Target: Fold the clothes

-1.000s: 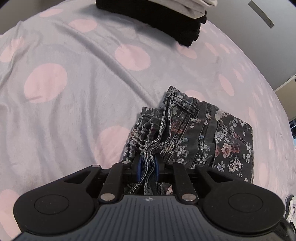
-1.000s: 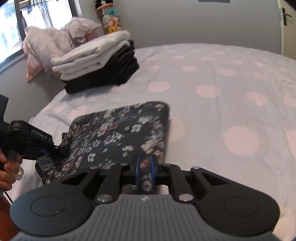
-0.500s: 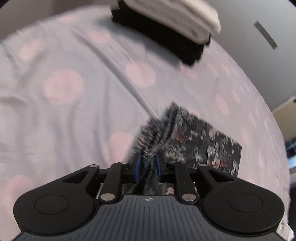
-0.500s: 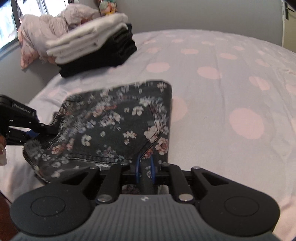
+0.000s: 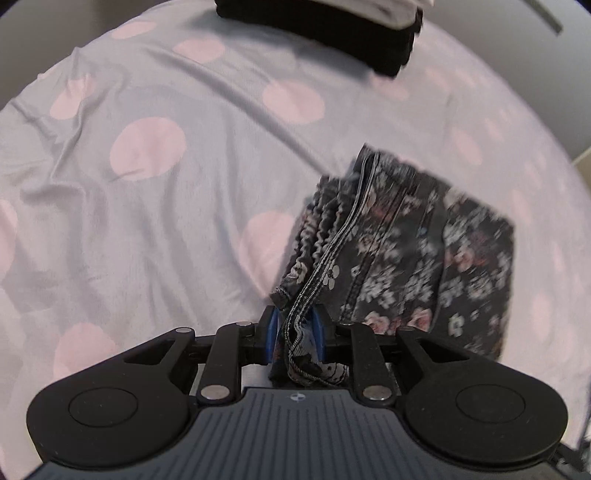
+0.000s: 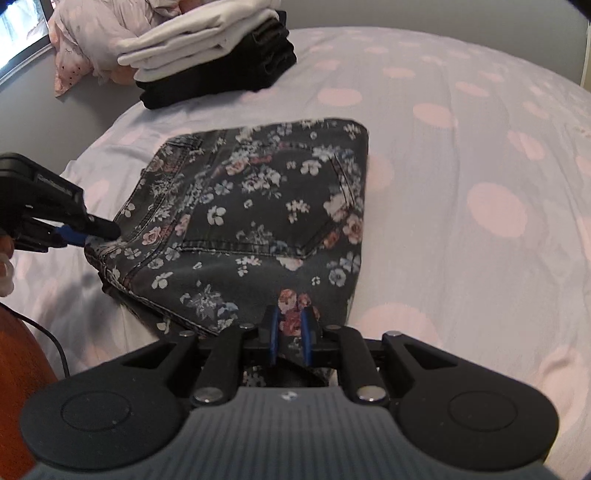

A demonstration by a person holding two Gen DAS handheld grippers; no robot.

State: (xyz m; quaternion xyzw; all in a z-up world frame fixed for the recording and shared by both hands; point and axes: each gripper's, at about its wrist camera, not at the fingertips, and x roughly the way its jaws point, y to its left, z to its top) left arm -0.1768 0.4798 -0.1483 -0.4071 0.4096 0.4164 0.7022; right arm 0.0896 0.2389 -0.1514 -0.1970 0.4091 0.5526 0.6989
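Note:
Dark floral denim shorts (image 6: 258,218), folded into a thick rectangle, hang lifted just above a grey bedsheet with pink dots (image 6: 480,184). My right gripper (image 6: 290,330) is shut on their near edge. My left gripper (image 5: 294,328) is shut on the waistband end, where the elastic gathers (image 5: 317,236) bunch up. In the right wrist view the left gripper (image 6: 86,236) shows at the shorts' left corner, with a hand behind it. The shorts (image 5: 424,258) are motion-blurred in the left wrist view.
A stack of folded white and black clothes (image 6: 218,55) sits at the far left of the bed; the same stack (image 5: 332,22) tops the left wrist view. Crumpled pink fabric (image 6: 85,40) lies by a window. A wooden edge (image 6: 18,376) and a cable are at the lower left.
Both grippers have raised the folded shorts off the bed and carried them toward the stack of clothes; the shorts now look closer and larger, still gripped at both ends.

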